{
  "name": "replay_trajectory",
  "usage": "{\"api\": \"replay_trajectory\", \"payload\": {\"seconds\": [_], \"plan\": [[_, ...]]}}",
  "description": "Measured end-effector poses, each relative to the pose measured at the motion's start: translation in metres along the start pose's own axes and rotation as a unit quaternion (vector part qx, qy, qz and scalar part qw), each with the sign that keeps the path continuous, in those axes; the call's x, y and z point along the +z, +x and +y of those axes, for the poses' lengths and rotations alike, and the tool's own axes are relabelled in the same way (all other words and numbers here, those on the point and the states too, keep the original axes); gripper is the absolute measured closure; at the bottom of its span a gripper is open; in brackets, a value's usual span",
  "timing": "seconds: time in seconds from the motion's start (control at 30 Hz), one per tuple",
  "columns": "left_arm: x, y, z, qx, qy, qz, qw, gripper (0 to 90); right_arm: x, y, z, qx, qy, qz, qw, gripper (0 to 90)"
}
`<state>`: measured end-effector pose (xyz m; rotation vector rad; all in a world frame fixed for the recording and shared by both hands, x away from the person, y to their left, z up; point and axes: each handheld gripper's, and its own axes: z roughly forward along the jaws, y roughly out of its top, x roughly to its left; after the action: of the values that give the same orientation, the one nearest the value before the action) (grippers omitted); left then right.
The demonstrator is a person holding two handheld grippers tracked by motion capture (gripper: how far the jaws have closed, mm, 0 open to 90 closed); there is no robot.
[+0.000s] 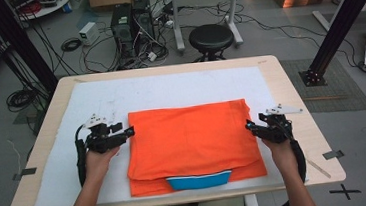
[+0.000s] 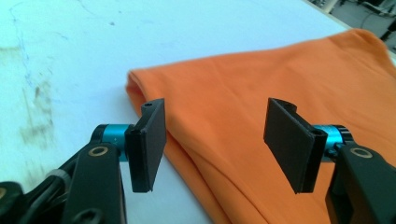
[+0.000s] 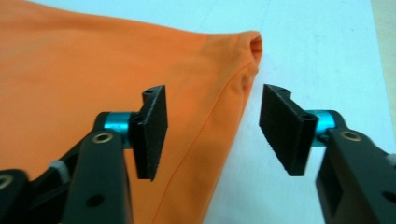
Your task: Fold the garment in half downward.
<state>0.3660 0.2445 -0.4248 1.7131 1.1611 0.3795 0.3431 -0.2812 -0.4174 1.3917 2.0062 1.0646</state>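
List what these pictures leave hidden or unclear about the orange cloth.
- High view: the blue patch is mostly covered by the orange cloth; its shape is unclear.
- Left gripper view: the cloth runs off the right and bottom edges.
- Right gripper view: the cloth runs off the left edge.
- Layer count: hidden by the top fold.

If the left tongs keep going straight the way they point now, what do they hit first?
Most likely the orange cloth. The left tongs stand open, aimed over its folded left edge, with nothing between them. In the high view they point right at that edge, very near it; whether they already touch it is unclear.
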Motion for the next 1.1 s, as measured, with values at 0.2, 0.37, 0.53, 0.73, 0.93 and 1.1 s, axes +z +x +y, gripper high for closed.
{"api": "replay_trajectory", "payload": {"seconds": [0.2,0.37,0.53,0.73,0.93,1.1], "plan": [[0.034,0.017,0.015,-0.002,0.036,0.023,0.9991,40.1,0.036,-0.012,0.015,0.021,0.027,-0.015,0.9993,35.1],[0.054,0.025,0.009,-0.009,0.046,0.031,0.9984,41.7,0.06,-0.018,0.02,0.029,0.048,-0.014,0.9983,34.9],[0.059,0.023,0.009,0.007,0.073,0.038,0.9966,53.4,0.073,-0.019,0.02,0.023,0.073,0.0,0.997,51.1],[0.062,0.017,0.008,0.014,0.077,0.054,0.9955,85.9,0.074,-0.014,0.02,0.018,0.085,0.014,0.9961,82.7],[0.065,0.021,0.015,-0.011,0.057,0.053,0.9969,86.9,0.073,-0.015,0.023,0.014,0.072,0.006,0.9973,85.7],[0.069,0.022,0.021,-0.021,0.037,0.051,0.9978,86.9,0.074,-0.016,0.024,0.018,0.06,-0.01,0.998,86.1]]}}
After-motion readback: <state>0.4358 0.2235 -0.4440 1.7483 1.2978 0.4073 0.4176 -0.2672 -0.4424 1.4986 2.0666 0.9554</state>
